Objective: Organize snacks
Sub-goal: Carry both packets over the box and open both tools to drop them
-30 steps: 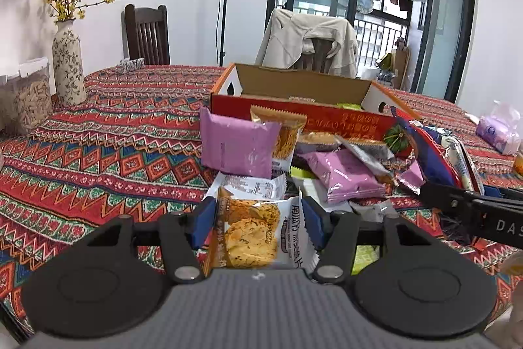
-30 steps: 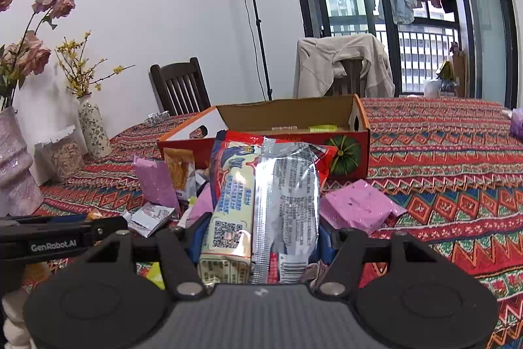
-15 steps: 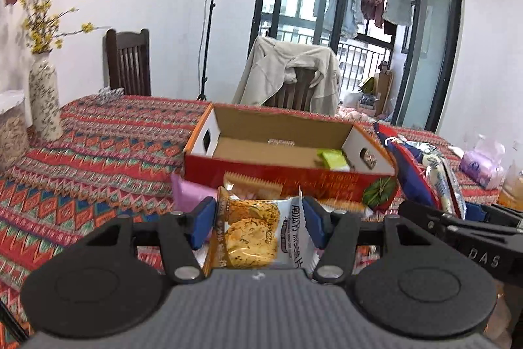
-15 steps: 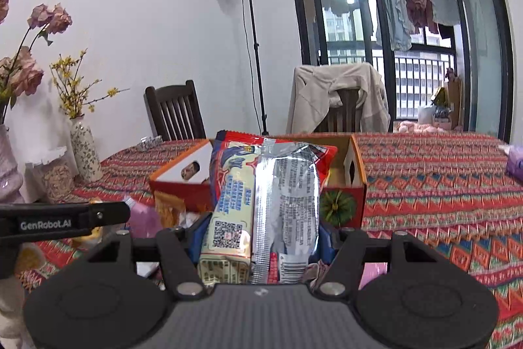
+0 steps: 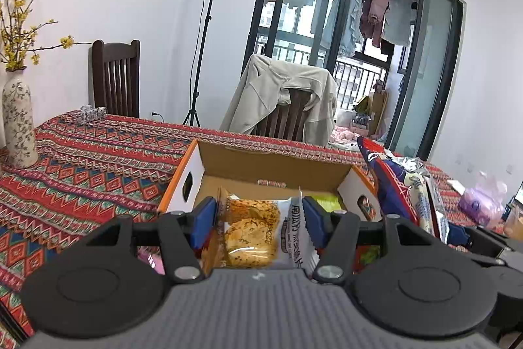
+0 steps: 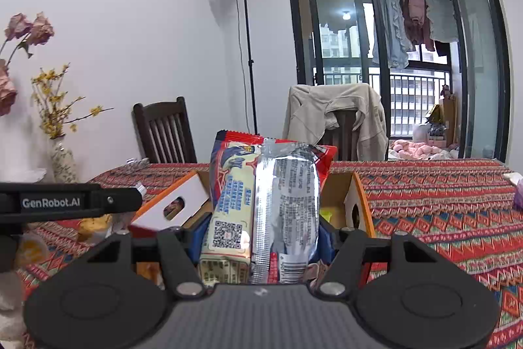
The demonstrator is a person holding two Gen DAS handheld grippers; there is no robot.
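Observation:
My left gripper (image 5: 258,218) is shut on a clear biscuit packet (image 5: 251,231) with round golden crackers, held just above the near wall of the open cardboard box (image 5: 278,169). A green packet (image 5: 327,201) lies inside the box at the right. My right gripper (image 6: 261,234) is shut on a tall red, blue and silver snack bag (image 6: 271,195), held upright in front of the same cardboard box (image 6: 356,201). In the left wrist view that snack bag (image 5: 402,185) shows at the right. The box floor is mostly hidden in the right wrist view.
A red patterned tablecloth (image 5: 98,152) covers the table. A flower vase (image 5: 19,123) stands at the far left, a pink bag (image 5: 480,201) at the right. Two chairs (image 5: 116,77), one with a beige jacket (image 5: 284,97), stand behind. Loose snacks (image 6: 94,224) lie left of the box.
Both grippers have risen and moved forward with their packets toward the box. The snack pile on the cloth has dropped out of sight below them, and the box interior has come into view.

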